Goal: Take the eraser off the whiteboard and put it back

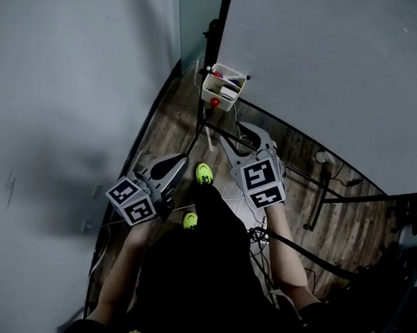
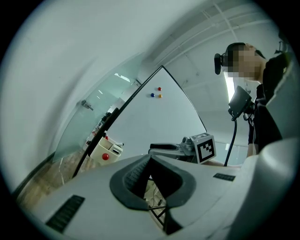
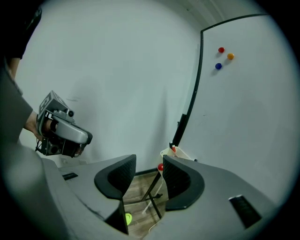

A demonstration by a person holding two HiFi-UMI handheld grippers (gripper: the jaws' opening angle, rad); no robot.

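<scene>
My left tool (image 2: 150, 158) is closed at the tips and has nothing in it. My right tool (image 3: 149, 165) is wide open and empty too. Both are up in the air near the whiteboard (image 1: 328, 78), not touching it. A white box (image 1: 221, 87) hangs at the board's bottom corner with small things inside. I can't tell which one is the eraser.

light: dim, cool, diffuse | shadow: soft patch on wall (image 1: 57, 187) | focus: soft | edges: fisheye bend, black vignette in gripper views
</scene>
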